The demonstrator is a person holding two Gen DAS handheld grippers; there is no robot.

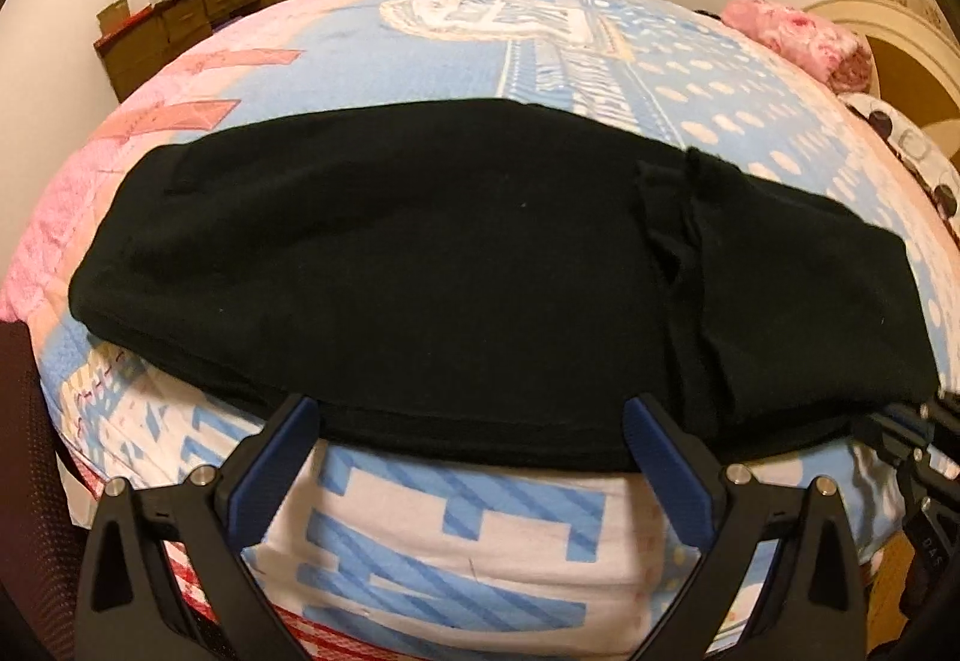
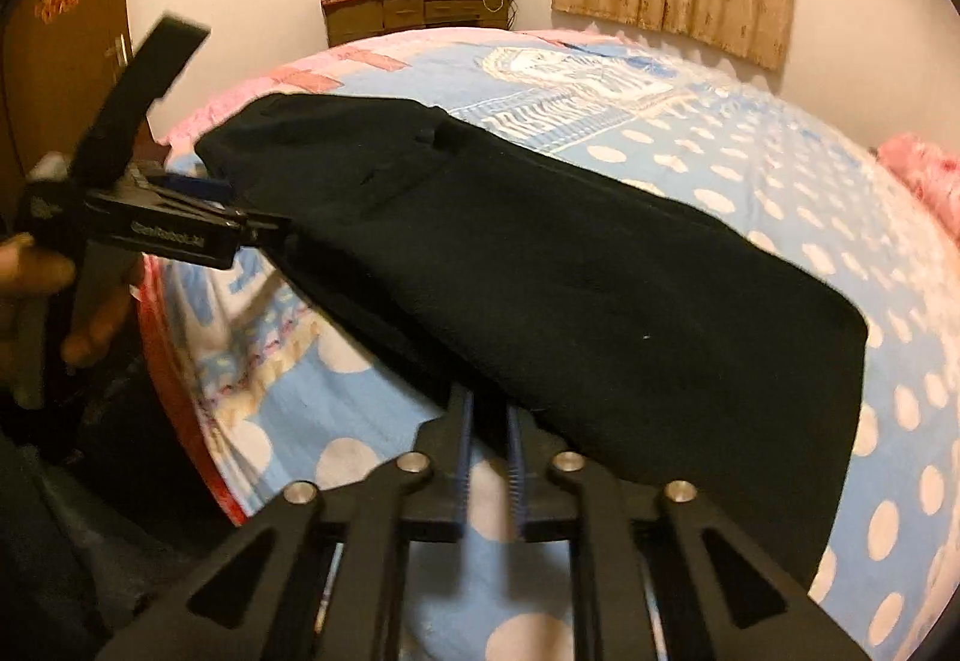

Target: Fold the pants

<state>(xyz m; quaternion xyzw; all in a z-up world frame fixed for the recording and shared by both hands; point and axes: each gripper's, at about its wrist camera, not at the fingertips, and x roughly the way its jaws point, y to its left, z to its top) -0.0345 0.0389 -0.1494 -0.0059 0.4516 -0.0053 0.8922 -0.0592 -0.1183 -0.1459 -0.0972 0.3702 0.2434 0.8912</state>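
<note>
Item: black fleece pants (image 1: 420,265), laid lengthwise across the near edge of a bed with a blue, pink and white printed cotton sheet (image 1: 456,535). The garment is seen already doubled, with layered hems showing along the near border and a bunched seam towards its right end.

Left gripper (image 1: 474,421): blue-padded fingers (image 1: 282,457) held wide apart, tips just touching the near border of the pants, nothing gripped.

Right gripper (image 2: 489,421): fingers drawn nearly together at the near border of the cloth; whether fabric is pinched between them cannot be told.

Step judged in hand: the near edge is being taken up for a further fold. For the next move, all layers would need to be caught together by both grippers before being carried across.
</note>
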